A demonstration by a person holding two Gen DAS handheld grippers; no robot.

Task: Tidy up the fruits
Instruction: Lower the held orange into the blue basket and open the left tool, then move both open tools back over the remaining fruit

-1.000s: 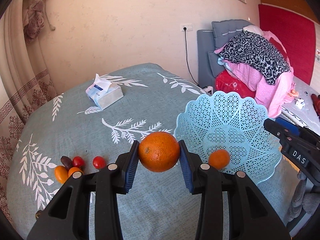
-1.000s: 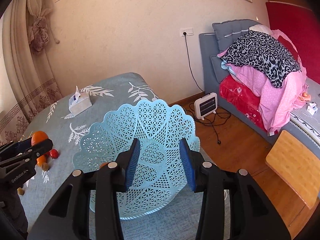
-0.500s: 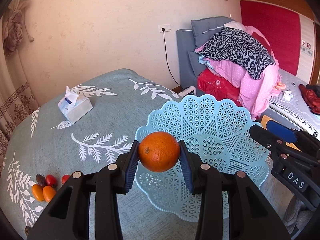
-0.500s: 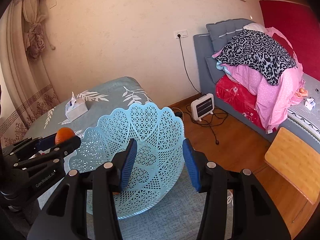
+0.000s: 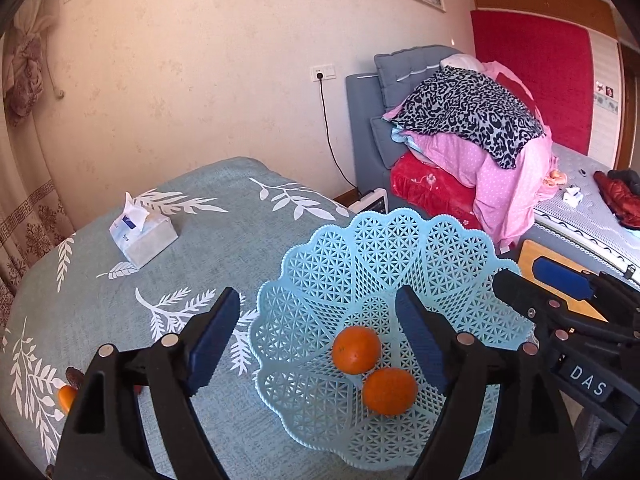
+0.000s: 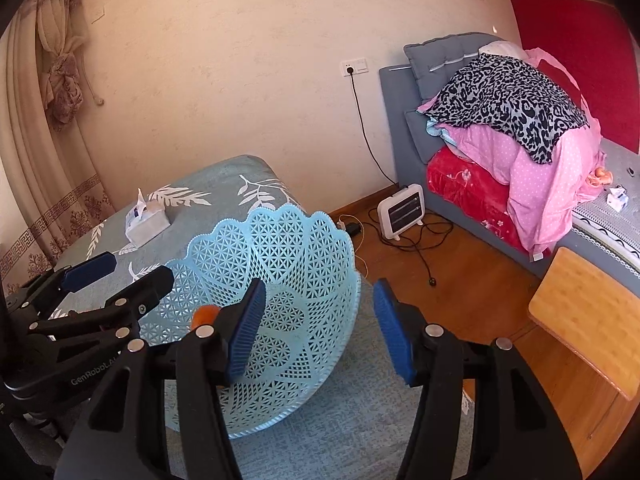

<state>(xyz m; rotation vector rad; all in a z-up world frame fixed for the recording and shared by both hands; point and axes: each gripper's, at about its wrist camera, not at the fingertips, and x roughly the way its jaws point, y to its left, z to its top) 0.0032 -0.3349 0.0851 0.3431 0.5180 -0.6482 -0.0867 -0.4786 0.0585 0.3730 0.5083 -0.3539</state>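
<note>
A light blue lattice basket (image 5: 400, 264) stands tilted on the teal leaf-print tablecloth (image 5: 200, 208). Two oranges (image 5: 356, 349) (image 5: 389, 391) lie side by side in its bottom. My left gripper (image 5: 318, 338) hovers over the basket's near rim; its jaws are opening, with nothing between them. In the right wrist view my right gripper (image 6: 319, 330) straddles the basket (image 6: 288, 248) wall, left pad inside, right pad clear of the rim, and its jaws are opening. One orange (image 6: 204, 314) peeks out behind its left finger. The left gripper (image 6: 120, 276) shows at the left there.
A tissue box (image 5: 142, 236) sits at the back of the table. Small fruits (image 5: 66, 396) lie at the left, half hidden by my left finger. Off the table's right edge are a heater (image 6: 402, 210), cables, a wooden stool (image 6: 588, 312) and a bed piled with clothes.
The left gripper carried the orange to the right over the basket, then let it go; it now lies beside the other orange. The right jaws have widened around the basket wall.
</note>
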